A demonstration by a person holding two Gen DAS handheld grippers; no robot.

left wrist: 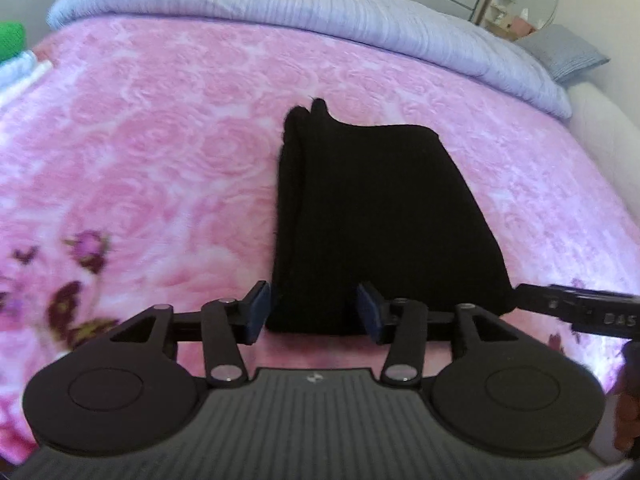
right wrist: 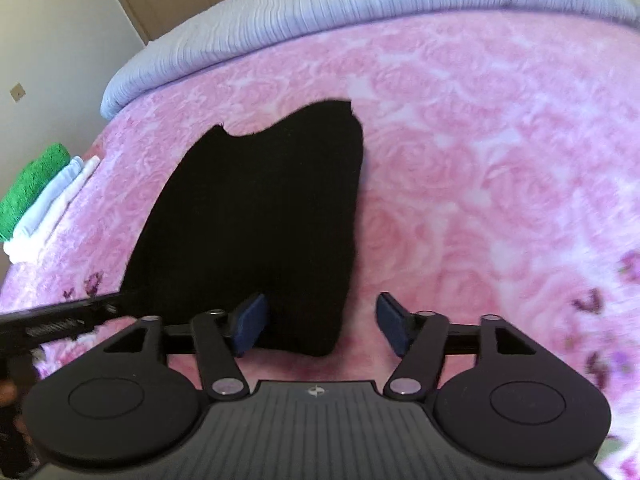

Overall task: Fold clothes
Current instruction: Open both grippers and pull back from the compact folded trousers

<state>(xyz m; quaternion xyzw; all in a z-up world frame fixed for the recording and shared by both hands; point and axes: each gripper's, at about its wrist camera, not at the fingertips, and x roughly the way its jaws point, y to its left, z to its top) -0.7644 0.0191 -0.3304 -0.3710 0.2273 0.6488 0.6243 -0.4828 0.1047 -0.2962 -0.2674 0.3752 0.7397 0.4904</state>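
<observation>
Folded black garment lying flat on the pink rose-patterned blanket of the bed, both tools open at its near edge.

The left tool stands with its jaws apart around the garment's near left corner, the blue pads seemingly clear of the cloth, though the dark fabric makes contact hard to judge. The right tool is spread wider over the near right corner; one pad sits over the cloth, the other over bare blanket. The garment's left edge shows stacked folds. Open blanket surrounds it on every side. A lilac duvet lies along the far edge, and green and white folded clothes are stacked well apart at the left.
</observation>
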